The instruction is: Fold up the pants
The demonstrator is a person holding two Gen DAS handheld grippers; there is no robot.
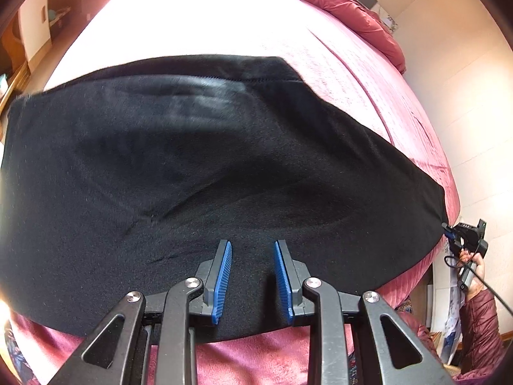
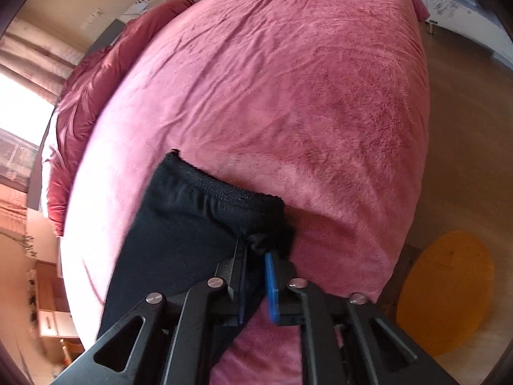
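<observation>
Black pants (image 1: 198, 173) lie spread wide across a pink bed cover (image 1: 368, 73). My left gripper (image 1: 253, 247) is open, its blue pads (image 1: 222, 276) just above the near part of the cloth, holding nothing. My right gripper (image 2: 256, 253) is shut on a corner of the pants (image 2: 192, 224) near a stitched hem, at the bed's near right edge. In the left wrist view the right gripper (image 1: 449, 232) shows at the far right, at the end of the pants.
A bunched dark red duvet (image 1: 346, 3) lies at the head of the bed. A round orange rug (image 2: 445, 292) lies on the wooden floor (image 2: 465, 128) beside the bed. Wooden furniture (image 2: 51, 304) stands on the bed's other side.
</observation>
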